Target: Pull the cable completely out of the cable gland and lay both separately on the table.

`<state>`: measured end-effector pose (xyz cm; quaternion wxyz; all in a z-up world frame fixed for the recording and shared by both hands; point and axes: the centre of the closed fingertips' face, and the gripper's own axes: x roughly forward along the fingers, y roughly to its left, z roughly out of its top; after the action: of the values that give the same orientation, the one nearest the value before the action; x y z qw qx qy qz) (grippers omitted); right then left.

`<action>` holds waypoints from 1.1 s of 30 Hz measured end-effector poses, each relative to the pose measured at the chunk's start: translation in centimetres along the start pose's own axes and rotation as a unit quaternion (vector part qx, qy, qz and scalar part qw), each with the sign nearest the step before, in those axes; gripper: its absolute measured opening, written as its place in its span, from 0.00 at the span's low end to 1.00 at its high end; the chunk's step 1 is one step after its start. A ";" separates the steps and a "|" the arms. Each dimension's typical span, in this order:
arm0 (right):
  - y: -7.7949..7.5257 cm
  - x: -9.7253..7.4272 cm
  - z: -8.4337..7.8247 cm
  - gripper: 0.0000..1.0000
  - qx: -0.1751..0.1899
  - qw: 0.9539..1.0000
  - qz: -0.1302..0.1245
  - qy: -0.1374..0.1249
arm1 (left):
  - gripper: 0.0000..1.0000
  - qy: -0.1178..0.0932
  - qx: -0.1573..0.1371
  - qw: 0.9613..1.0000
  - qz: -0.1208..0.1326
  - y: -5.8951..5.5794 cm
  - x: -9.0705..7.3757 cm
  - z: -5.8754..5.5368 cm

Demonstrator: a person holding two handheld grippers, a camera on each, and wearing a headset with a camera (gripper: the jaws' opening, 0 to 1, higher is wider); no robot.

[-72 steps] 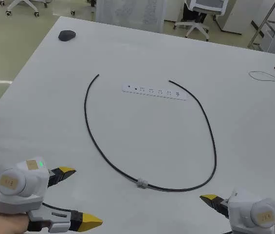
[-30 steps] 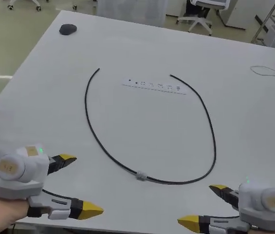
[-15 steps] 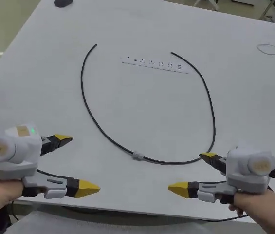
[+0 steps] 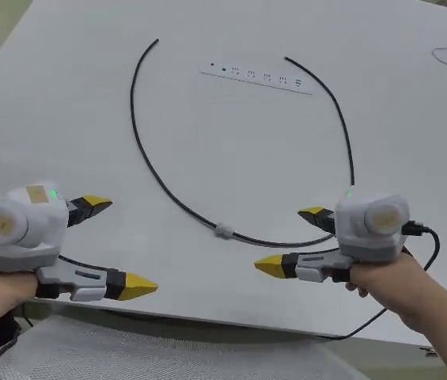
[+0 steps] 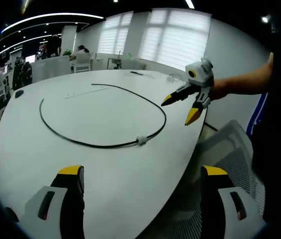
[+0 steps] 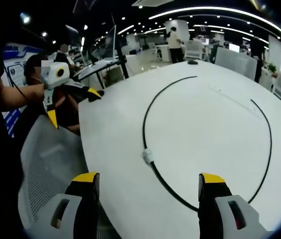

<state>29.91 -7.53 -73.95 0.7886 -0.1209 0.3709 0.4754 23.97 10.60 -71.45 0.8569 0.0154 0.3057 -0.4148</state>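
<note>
Hovering either side of gland [image 4: 224, 231]: left tongs [image 4: 126, 245], right tongs [image 4: 285, 238], both spread wide, empty. Gland threaded on cable [image 4: 138, 142], lying on surface [image 4: 65, 119]. Risk: if gland unpinned, pull drags whole loop; small gland may slip from tongs.

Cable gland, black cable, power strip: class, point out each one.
cable gland [image 4: 224, 231], head view, on its grey body.
black cable [image 4: 132, 95], head view, on its left arc.
power strip [image 4: 256, 77], head view, on its middle sockets.
</note>
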 end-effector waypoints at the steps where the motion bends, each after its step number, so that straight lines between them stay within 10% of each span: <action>1: 0.1 0.5 0.1 0.81 -0.002 1.000 0.004 0.002 | 0.97 0.000 -0.005 1.000 -0.002 0.0 0.0 -0.1; 33: 0.2 8.6 -0.4 0.40 -0.080 0.988 0.061 0.119 | 0.95 0.006 -0.016 1.000 0.005 0.2 -1.2 -1.2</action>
<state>31.94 -1.94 -80.24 0.6961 -0.2167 0.4293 0.5331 22.95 11.94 -71.84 0.8574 0.0058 0.3172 -0.4051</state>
